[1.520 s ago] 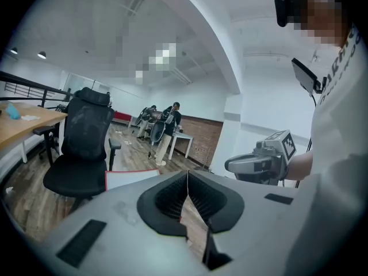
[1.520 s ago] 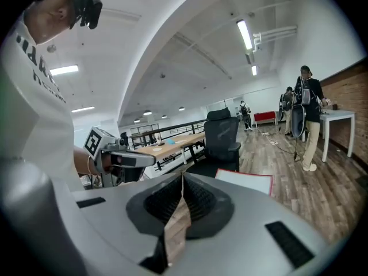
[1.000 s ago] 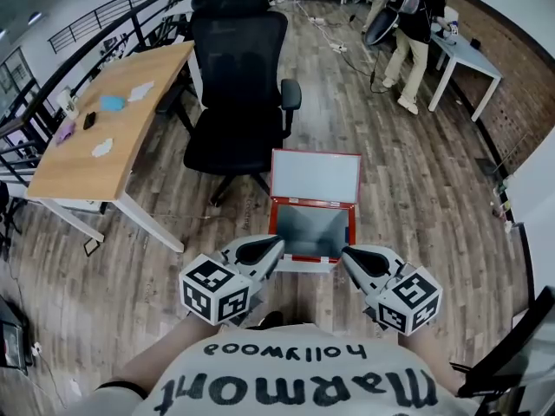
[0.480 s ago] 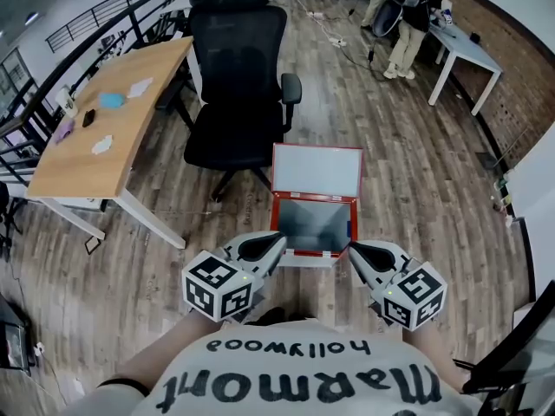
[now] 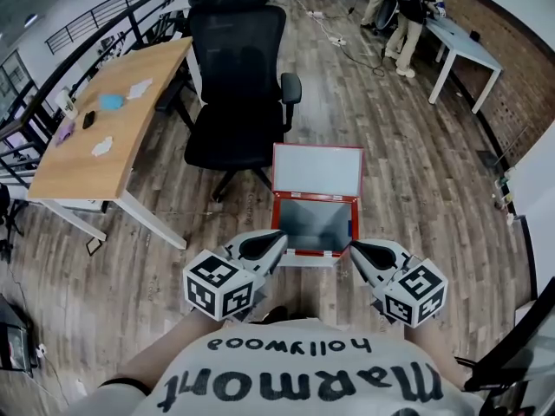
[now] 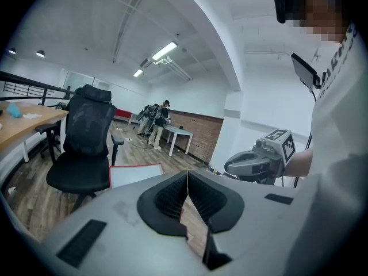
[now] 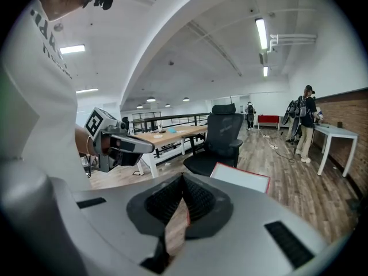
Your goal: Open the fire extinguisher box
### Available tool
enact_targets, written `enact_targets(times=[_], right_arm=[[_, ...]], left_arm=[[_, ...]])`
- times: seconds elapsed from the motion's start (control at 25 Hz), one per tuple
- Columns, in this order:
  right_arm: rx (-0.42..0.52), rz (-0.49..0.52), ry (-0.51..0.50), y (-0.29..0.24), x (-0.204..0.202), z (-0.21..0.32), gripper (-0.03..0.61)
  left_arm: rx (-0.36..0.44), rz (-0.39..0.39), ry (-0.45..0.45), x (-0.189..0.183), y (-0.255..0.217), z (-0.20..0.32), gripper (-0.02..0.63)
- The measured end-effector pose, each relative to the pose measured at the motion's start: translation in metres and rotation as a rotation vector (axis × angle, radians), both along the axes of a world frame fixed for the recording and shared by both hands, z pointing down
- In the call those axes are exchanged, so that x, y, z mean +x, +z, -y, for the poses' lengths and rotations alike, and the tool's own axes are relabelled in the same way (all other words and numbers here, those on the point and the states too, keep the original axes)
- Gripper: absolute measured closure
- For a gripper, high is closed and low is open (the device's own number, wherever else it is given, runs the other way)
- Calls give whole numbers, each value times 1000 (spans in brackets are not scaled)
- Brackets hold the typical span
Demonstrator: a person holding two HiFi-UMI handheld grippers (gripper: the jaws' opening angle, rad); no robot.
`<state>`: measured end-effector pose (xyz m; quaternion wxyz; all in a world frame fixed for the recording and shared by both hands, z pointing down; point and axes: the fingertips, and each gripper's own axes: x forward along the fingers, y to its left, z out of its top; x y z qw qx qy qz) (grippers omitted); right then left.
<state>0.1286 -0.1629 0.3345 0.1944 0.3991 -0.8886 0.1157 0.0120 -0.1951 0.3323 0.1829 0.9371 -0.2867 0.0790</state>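
Since the box point(image 5: 312, 225) already has its lid point(image 5: 316, 170) up at the far side, opening looks done; left gripper point(image 5: 277, 239) and right gripper point(image 5: 354, 250) sit pressed shut on nothing, so just back away I guess.

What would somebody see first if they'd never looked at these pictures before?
Probably the red fire extinguisher box on the wooden floor in the middle, its lid standing open. A big black office chair stands just beyond it, and nearest the person are the left hand-held gripper and the right hand-held gripper, both shut and empty.
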Motion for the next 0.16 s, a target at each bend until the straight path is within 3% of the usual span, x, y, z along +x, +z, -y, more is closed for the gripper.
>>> enact_targets(times=[0.16], right_arm=[[-12,-7,1,4,6,0,569]], left_arm=[[2,1,2,3,-1,1,603]])
